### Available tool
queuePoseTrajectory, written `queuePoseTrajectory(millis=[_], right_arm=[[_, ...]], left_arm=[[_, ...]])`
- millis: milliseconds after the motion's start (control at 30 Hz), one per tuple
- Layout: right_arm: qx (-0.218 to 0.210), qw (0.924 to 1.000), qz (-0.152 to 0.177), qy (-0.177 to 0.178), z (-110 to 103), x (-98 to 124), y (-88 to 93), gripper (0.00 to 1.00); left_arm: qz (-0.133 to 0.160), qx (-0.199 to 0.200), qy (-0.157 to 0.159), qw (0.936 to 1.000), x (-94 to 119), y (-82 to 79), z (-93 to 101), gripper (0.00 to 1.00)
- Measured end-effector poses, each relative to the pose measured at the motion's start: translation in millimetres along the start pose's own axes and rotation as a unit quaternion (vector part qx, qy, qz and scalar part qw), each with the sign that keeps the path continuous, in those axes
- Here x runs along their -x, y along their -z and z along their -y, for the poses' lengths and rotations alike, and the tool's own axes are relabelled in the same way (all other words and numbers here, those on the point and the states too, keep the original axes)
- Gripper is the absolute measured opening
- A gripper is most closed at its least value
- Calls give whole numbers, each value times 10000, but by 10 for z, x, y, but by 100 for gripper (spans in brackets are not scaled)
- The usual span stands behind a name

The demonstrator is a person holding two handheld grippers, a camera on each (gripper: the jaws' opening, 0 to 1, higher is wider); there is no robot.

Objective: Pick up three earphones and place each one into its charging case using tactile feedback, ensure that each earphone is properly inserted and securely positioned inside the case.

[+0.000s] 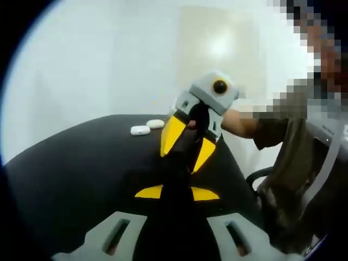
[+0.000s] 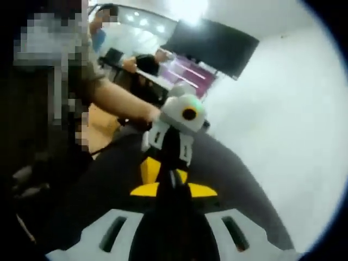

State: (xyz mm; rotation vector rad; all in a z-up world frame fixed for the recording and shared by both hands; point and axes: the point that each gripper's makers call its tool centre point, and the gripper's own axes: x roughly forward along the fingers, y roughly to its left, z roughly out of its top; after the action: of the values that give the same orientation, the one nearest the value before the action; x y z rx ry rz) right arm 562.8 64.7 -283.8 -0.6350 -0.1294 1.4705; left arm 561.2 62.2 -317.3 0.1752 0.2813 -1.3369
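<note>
While both grippers hover apart from the two white cases on the far table, I judge picking not started; whether either gripper's fingers are open, I cannot tell.

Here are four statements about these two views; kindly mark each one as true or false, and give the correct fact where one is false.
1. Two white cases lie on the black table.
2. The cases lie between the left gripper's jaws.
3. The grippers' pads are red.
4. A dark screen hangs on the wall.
1. True: two white cases lie side by side on the black table.
2. False: they lie far from the left gripper, beyond the right gripper.
3. False: the pads are yellow.
4. True: the right gripper view shows a dark screen on the wall.
</note>
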Motion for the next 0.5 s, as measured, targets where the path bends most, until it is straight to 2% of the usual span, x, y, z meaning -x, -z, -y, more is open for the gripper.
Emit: queuePoseTrajectory(millis=[67, 133, 167, 233, 267, 300, 333, 400, 467, 500], right_arm=[[-816, 9964, 222, -32, 34, -14, 45, 25], [-1357, 9901, 351, -43, 59, -32, 80, 20], [-1635, 9860, 315, 27, 83, -24, 117, 20], [-2015, 9785, 448, -2, 112, -30, 89, 19], [-2392, 9698, 482, -37, 131, -27, 104, 19], [-2553, 9657, 474, -37, 152, -27, 129, 19], [-2816, 9582, 499, -63, 165, -27, 146, 19], [-3477, 9359, 536, -153, 200, -29, 195, 19], [-4182, 9071, 466, -74, 280, -46, 291, 19], [-4388, 8976, 425, -80, 297, -56, 317, 19]], left_arm=[[12, -74, -38, 10000, 0, -3, -2, 15], [37, -165, -152, 9997, 6, -12, -36, 16], [8, -250, -251, 9994, 10, -2, -66, 17], [24, -398, -349, 9986, 7, -9, -83, 21], [85, -505, -416, 9978, 15, -34, -95, 25], [148, -652, -531, 9963, 23, -61, -123, 29], [209, -863, -699, 9936, 40, -88, -159, 33], [235, -1245, -966, 9872, 60, -119, -208, 40], [263, -1329, -1068, 9850, 55, -122, -216, 43], [257, -1304, -1047, 9856, 50, -119, -219, 43]])
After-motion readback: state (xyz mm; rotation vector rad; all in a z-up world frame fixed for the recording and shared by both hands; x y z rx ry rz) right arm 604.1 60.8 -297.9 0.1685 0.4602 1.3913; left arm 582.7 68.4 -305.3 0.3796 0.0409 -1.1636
